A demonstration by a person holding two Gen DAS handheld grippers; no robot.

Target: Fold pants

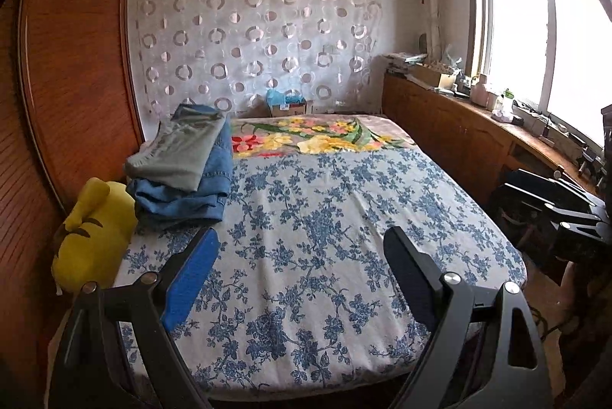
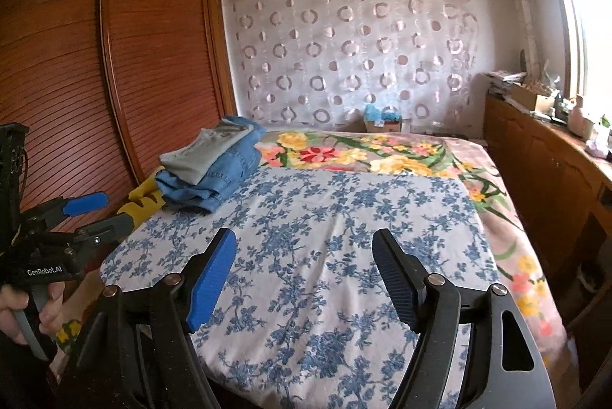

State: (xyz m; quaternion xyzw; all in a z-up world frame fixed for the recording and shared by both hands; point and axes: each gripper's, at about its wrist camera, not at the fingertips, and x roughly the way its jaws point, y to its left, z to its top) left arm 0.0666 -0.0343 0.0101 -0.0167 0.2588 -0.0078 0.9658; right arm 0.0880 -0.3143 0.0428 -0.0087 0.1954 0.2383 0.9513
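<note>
A stack of folded clothes lies at the bed's far left: grey pants (image 1: 183, 150) (image 2: 206, 152) on top of folded blue jeans (image 1: 183, 198) (image 2: 218, 179). My left gripper (image 1: 302, 244) is open and empty, held above the near part of the blue-flowered sheet (image 1: 325, 217), well short of the stack. It also shows in the right wrist view (image 2: 95, 214) at the left edge, open. My right gripper (image 2: 306, 248) is open and empty above the sheet (image 2: 325, 217). Its body shows at the right edge of the left wrist view, fingers hidden.
A yellow plush toy (image 1: 95, 233) (image 2: 143, 204) lies at the bed's left edge beside the stack. A wooden wardrobe (image 1: 76, 64) stands on the left. A cluttered wooden cabinet (image 1: 459, 126) runs along the right under the window. A flowered blanket (image 1: 313, 137) covers the bed's far end.
</note>
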